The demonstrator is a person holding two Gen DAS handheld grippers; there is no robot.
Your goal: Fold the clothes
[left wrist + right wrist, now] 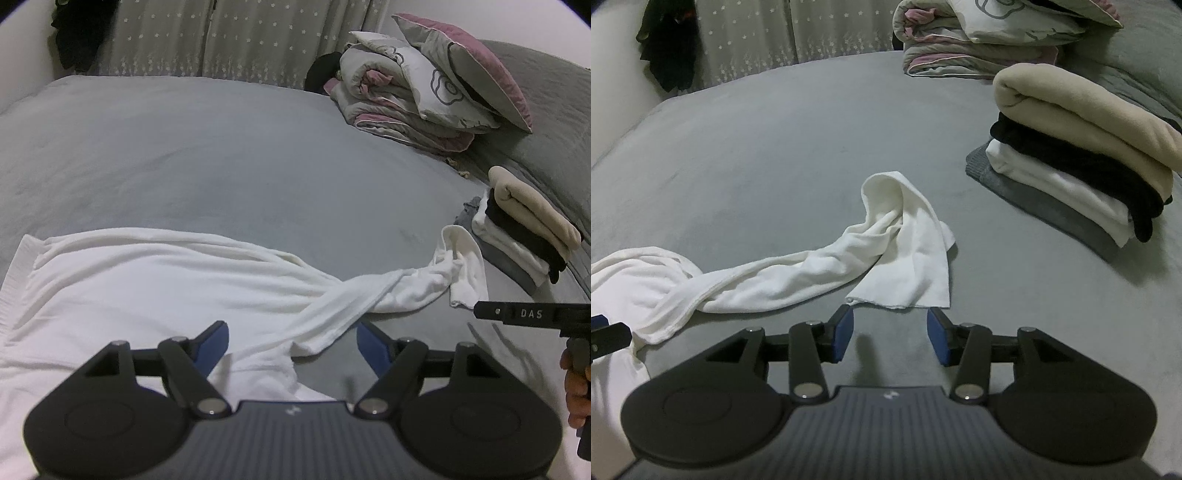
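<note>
The white top (129,288) looks soft and floppy, best pinched at its twisted sleeve (798,273). Both grippers, left (291,347) and right (890,336), are spread, nothing held

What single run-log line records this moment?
stage: sleeve released | left gripper: open over white garment | right gripper: open, empty | folded stack: untouched

Left tongs (291,345) wide open, right tongs (890,334) parted, both angled downward.

White garment (129,288) (left part) beyond frame edge
</note>
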